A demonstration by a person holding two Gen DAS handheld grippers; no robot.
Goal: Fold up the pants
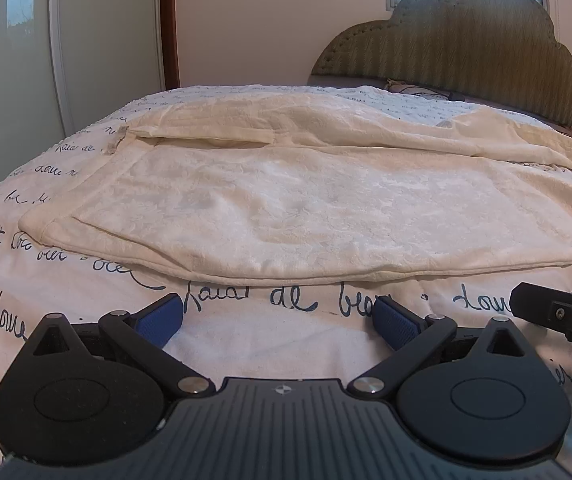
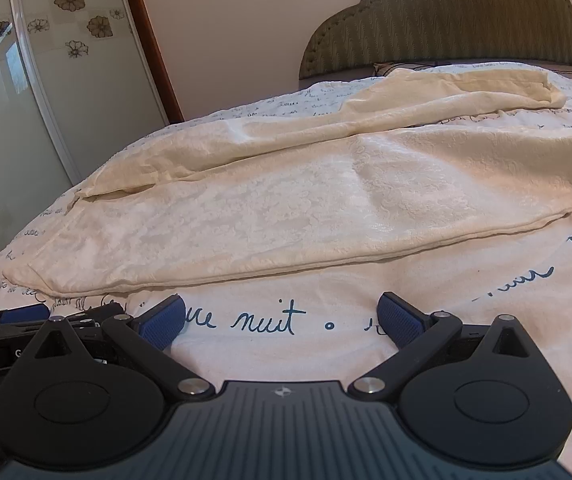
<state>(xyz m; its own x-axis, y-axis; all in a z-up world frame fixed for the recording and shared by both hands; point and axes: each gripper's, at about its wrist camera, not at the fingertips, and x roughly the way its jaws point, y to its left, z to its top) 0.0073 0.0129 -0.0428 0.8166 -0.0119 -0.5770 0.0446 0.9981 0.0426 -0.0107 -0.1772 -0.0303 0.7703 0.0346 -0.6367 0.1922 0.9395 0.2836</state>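
Cream textured pants (image 1: 286, 200) lie spread across the bed, one leg lying behind the other, the waistband end at the left. They also show in the right wrist view (image 2: 306, 208). My left gripper (image 1: 279, 316) is open and empty, low over the bedspread just short of the pants' near edge. My right gripper (image 2: 281, 318) is open and empty, also in front of the near edge. The right gripper's tip shows at the right edge of the left wrist view (image 1: 558, 312), and the left gripper at the left edge of the right wrist view (image 2: 25, 320).
The bed has a white bedspread with dark blue handwriting print (image 1: 85, 280). A green padded headboard (image 1: 466, 52) stands at the far right. A wardrobe with frosted sliding doors (image 2: 25, 120) stands left of the bed.
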